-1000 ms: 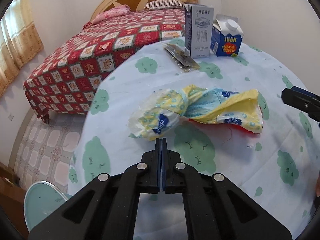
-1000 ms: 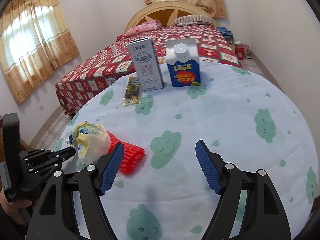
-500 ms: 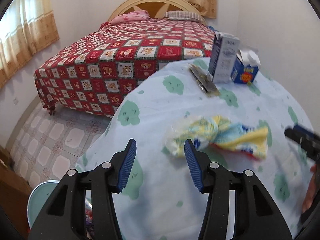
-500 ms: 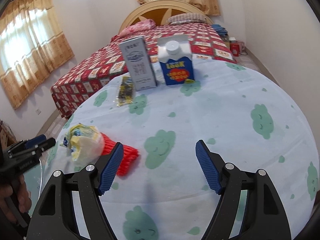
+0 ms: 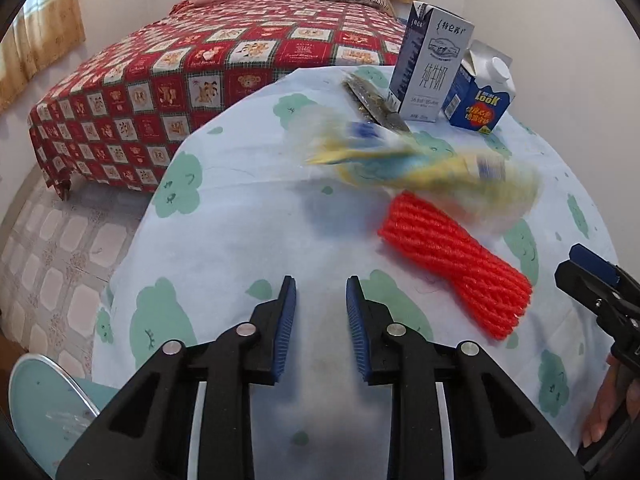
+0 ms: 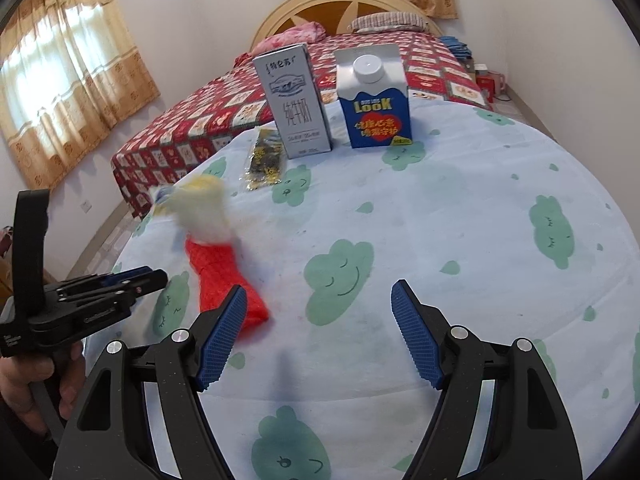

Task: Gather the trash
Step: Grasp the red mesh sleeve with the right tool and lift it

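A yellow and blue plastic bag (image 5: 420, 164) is motion-blurred on the round table, partly over a red foam net (image 5: 452, 256). Both show in the right wrist view, the bag (image 6: 202, 210) behind the net (image 6: 222, 276). A grey milk carton (image 5: 432, 68), a blue LOOK carton (image 5: 478, 92) and a flat dark wrapper (image 5: 374, 102) stand at the far side. My left gripper (image 5: 321, 312) is open and empty, short of the net. My right gripper (image 6: 320, 332) is open wide and empty over the cloth.
The table has a light blue cloth with green cloud prints (image 6: 440, 216). A bed with a red patterned cover (image 5: 180, 68) lies beyond it. A pale blue bin (image 5: 40, 404) sits low at the left, by the table edge. Walls are close on the right.
My left gripper went from shut to open and moved in toward the table. The bag has shifted away and is blurred, baring the red net. My right gripper stayed open.
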Demonstrator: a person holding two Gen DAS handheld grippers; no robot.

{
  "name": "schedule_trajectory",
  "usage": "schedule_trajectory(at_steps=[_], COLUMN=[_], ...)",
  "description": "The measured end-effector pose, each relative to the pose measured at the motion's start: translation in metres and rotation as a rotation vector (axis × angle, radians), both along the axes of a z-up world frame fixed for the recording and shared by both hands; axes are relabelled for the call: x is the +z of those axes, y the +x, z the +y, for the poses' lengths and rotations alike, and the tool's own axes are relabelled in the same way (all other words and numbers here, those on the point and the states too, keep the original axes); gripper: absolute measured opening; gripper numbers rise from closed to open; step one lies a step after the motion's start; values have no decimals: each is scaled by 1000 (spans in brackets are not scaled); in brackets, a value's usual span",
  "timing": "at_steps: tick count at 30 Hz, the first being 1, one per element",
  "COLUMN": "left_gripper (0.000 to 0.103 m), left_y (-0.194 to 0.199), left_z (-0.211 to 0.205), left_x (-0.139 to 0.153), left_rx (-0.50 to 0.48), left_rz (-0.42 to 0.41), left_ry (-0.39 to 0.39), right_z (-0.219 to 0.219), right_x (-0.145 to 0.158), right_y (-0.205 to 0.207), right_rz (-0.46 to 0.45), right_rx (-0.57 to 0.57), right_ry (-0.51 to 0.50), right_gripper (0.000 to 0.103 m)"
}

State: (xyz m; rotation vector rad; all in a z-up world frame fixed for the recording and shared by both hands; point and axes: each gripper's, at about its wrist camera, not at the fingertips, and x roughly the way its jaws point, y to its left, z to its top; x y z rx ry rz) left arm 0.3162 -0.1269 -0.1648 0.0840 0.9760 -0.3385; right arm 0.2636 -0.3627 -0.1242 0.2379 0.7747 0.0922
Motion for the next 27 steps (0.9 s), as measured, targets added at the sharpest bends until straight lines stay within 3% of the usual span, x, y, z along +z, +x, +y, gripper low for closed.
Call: schedule_trajectory(at_steps=[4,9,11,15,18,22,27], left_gripper=[26,41,56,57,58,59,59], left_y=[-2,-6,-11,-23,-36,-57,-72], left_z=[6,32,42,61,75,91,103], left_x=[8,21,25,30,36,43,51], left_rx=[23,125,158,194,220,235,239], left_rz=[-16,-85,-104,-113,-140,-182,-195], left_ry=[11,44,48,43,63,110,104], right_z=[-6,12,28,53,65,78,80], right_x=[6,7,2,-12,-14,-3,33], right_y=[2,6,6,18,24,6,-35], right_rz=[-6,10,22,79,115,76,-56], right_rx=[-15,42,76,127,184,229,254], right_ry=[7,28,18,2,-11,-37,-43], right_gripper=[74,73,73,72,25,20,20])
